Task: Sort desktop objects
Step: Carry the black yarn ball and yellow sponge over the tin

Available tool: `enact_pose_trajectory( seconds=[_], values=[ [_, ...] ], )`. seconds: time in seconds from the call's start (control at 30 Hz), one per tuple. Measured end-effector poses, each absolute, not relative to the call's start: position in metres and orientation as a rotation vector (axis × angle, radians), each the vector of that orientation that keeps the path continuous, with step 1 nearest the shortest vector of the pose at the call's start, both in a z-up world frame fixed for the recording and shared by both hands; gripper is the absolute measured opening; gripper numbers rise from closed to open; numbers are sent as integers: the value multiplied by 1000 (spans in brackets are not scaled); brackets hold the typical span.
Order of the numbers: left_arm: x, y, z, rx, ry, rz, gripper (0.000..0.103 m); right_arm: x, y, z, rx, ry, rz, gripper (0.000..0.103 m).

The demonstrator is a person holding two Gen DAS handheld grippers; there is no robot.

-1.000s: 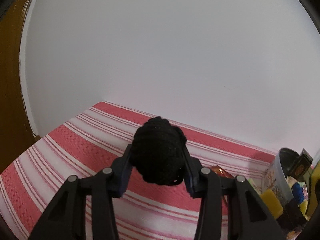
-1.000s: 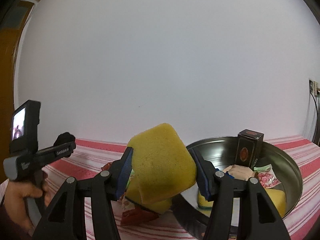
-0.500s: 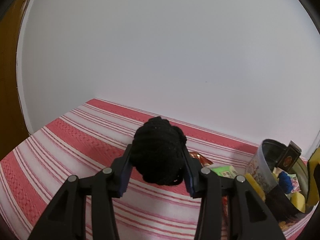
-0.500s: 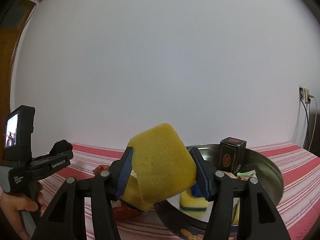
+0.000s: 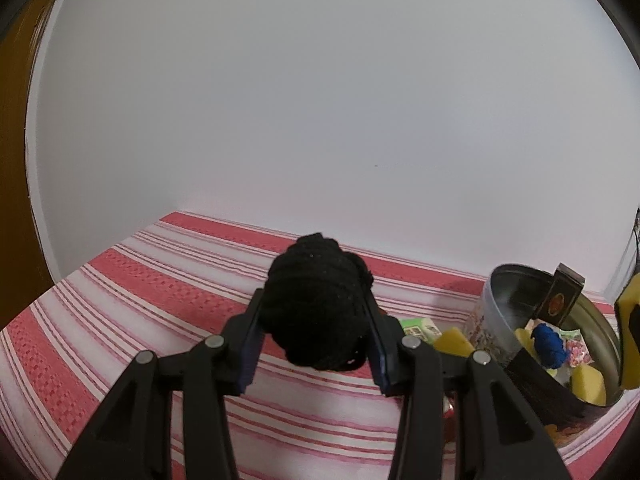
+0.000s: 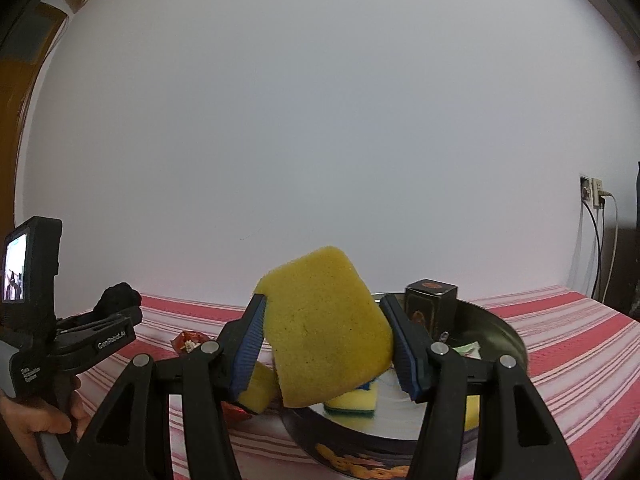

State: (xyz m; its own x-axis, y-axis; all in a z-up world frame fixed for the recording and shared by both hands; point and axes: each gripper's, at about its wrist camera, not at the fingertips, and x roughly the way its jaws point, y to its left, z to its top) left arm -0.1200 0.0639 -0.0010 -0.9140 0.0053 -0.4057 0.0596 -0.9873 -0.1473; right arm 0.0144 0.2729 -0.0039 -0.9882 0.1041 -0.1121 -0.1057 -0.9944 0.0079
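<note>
Both our views have swung toward the metal tin [image 5: 496, 312] since a second ago, so more of it now shows at the right. Our left tongs [image 5: 316, 320] pinch a black ball of yarn [image 5: 316, 304], held between the pads above the striped desk [image 5: 120, 312]. Our right tongs [image 6: 324, 340] pinch a yellow sponge [image 6: 324, 332], tilted, just in front of the tin, where a dark box [image 6: 430, 308] stands upright.
</note>
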Motion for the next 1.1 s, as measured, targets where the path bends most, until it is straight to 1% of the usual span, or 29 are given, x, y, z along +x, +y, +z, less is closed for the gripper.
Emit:
enact_pose_trajectory(
  seconds=[0.37, 0.6, 1.1],
  values=[
    [-109, 90, 2, 647, 223, -3078, 44, 30, 306, -2, -149, 34, 2978, 60],
    [-105, 121, 3, 647, 178, -3131, 44, 26, 332, -2, -135, 26, 2930, 60],
    [-102, 187, 5, 643, 85, -3221, 44, 24, 367, 2, -104, -36, 2829, 60]
  ],
)
